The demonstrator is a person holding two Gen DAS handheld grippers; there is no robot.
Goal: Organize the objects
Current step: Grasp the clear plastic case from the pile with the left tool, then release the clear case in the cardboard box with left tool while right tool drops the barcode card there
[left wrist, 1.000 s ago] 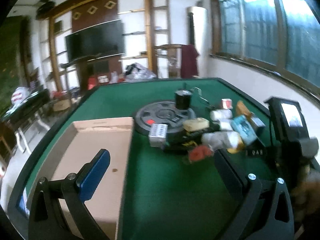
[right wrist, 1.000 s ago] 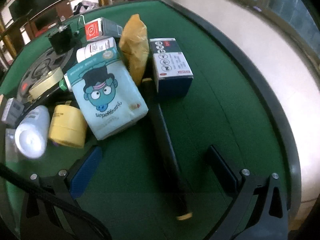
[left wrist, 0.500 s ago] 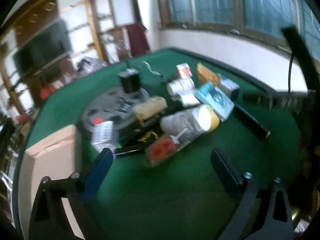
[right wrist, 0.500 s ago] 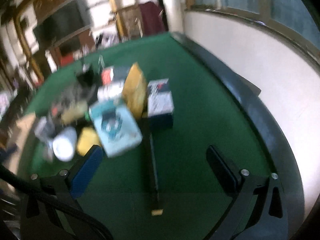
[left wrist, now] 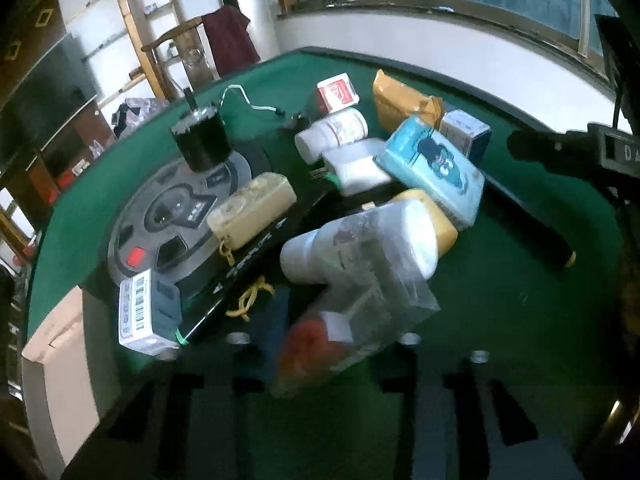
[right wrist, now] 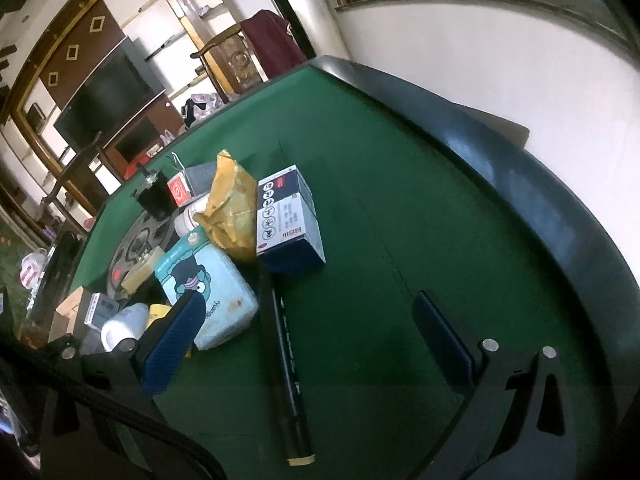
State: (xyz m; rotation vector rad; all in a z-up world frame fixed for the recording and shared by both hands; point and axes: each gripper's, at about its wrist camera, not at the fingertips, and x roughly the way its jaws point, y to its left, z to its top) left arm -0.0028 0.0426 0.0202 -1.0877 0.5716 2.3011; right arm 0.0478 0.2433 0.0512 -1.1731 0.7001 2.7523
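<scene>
A green felt table [right wrist: 400,208] fills both frames. Centre-left, a heap includes a pale blue cartoon tissue pack [right wrist: 208,292]. The right gripper [right wrist: 308,328], jaws spread, straddles a long black tube [right wrist: 286,356]. The left gripper's jaws are too blurred to tell.

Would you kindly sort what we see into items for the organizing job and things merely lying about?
For the job: cartoon tissue pack, blue-and-white box, yellow pouch, black tube, cardboard box.
Lying about: weight plate, television, chair.
</scene>
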